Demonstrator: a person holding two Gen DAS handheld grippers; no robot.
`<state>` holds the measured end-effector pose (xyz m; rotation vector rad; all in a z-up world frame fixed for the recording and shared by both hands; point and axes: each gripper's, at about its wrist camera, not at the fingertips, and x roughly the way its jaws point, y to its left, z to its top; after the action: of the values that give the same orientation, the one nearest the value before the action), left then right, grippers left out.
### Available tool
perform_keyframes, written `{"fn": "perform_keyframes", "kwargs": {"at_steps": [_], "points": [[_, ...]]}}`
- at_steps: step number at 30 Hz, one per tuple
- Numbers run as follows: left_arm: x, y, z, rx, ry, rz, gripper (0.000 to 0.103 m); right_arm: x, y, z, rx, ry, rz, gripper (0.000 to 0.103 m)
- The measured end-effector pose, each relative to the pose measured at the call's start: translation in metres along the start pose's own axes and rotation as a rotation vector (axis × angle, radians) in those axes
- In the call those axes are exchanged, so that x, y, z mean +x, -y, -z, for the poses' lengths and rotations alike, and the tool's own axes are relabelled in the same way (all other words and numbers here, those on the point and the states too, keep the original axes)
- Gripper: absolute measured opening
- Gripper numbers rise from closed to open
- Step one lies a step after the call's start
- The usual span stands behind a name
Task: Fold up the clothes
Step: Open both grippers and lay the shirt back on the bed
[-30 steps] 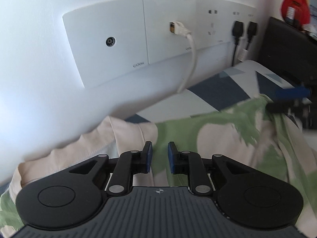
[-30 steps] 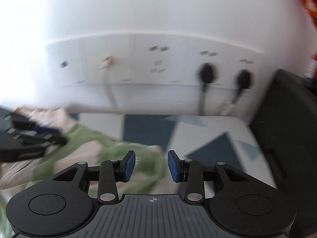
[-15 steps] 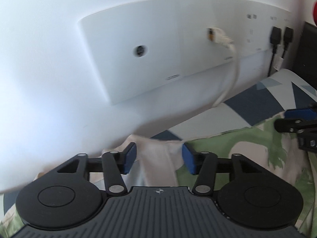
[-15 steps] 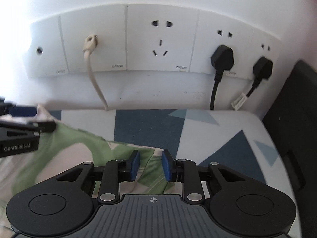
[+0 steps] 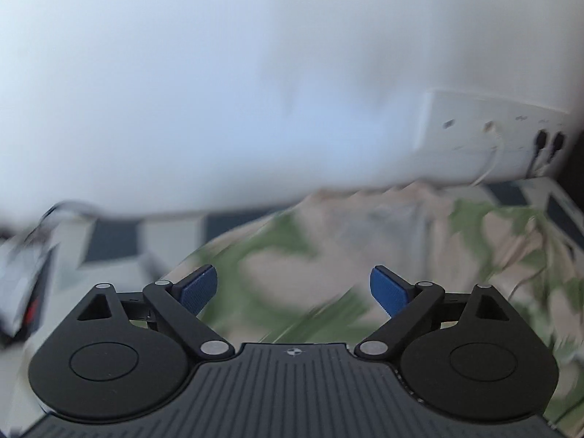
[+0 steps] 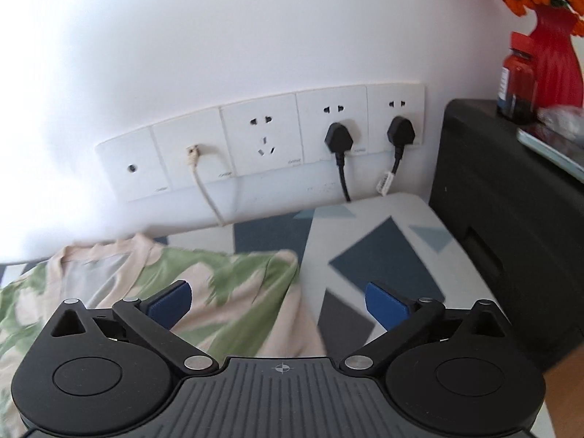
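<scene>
A beige garment with green patches (image 6: 204,284) lies on a table covered by a blue, grey and white geometric cloth (image 6: 379,252), its collar toward the wall. In the left wrist view the garment (image 5: 365,241) is blurred and fills the middle and right. My left gripper (image 5: 294,288) is open and empty above the garment. My right gripper (image 6: 277,301) is open and empty, above the garment's right edge.
A white wall with a row of sockets (image 6: 262,146) stands just behind the table, with two black plugs (image 6: 339,137) and a beige cable (image 6: 204,189). A black cabinet (image 6: 511,219) with a red vase (image 6: 554,58) stands at the right. Blurred items lie at the left (image 5: 25,284).
Both grippers opened wide and let go of the garment. The left gripper swung fast to the left and pulled back from the wall. The right gripper pulled back a little.
</scene>
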<state>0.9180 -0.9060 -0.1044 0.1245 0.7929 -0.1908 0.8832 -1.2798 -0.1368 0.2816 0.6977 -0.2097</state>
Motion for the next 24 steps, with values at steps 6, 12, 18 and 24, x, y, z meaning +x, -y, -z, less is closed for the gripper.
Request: {"fn": "perform_keyframes", "kwargs": {"at_steps": [6, 12, 18, 24], "points": [[-0.055, -0.073, 0.077, -0.158, -0.131, -0.123, 0.093, -0.037, -0.020, 0.009, 0.044, -0.036, -0.023, 0.102], [-0.094, -0.104, 0.128, -0.209, -0.151, -0.072, 0.093, -0.107, -0.034, 0.012, 0.094, 0.027, 0.015, 0.102], [-0.126, -0.122, 0.173, -0.191, -0.151, 0.004, 0.093, -0.191, -0.054, 0.031, 0.065, 0.058, 0.090, 0.102], [-0.136, -0.130, 0.200, -0.204, -0.164, 0.103, 0.093, -0.268, -0.055, 0.054, 0.172, 0.104, 0.021, 0.102]]}}
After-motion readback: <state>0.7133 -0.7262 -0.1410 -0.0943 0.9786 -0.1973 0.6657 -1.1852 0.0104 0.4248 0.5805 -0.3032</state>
